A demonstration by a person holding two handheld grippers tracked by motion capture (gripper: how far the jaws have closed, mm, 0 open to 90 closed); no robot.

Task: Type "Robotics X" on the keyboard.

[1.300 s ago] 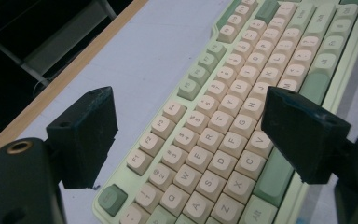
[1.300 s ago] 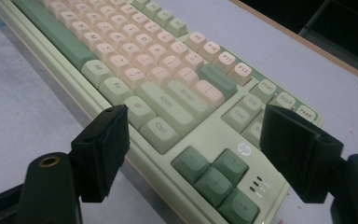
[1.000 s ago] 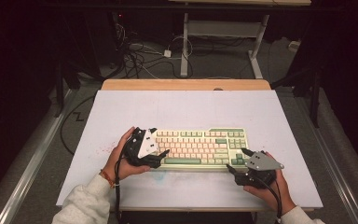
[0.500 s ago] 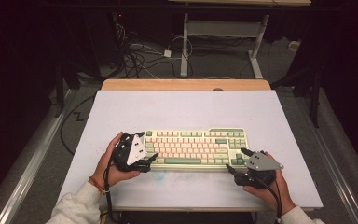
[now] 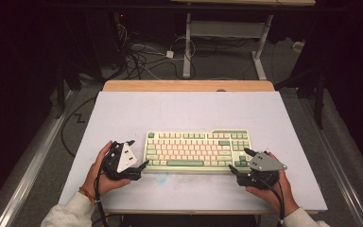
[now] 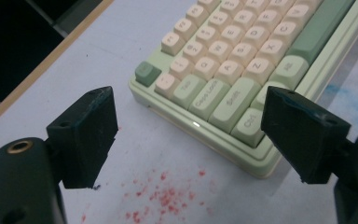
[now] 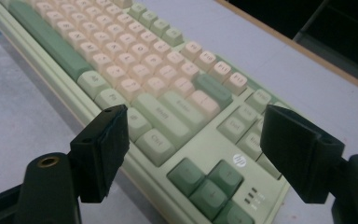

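At the near edge of the table, the left hand-held gripper sits just off the keyboard's near-left corner, jaws spread wide and holding nothing — in the left gripper view that corner, with its Ctrl key, lies between them, one jaw low over it. The right hand-held gripper is likewise wide open and empty at the near-right corner, the arrow keys between its jaws. Red specks mark the table beside the left corner. The keyboard lies square across the table's middle, well short of the wooden far edge.
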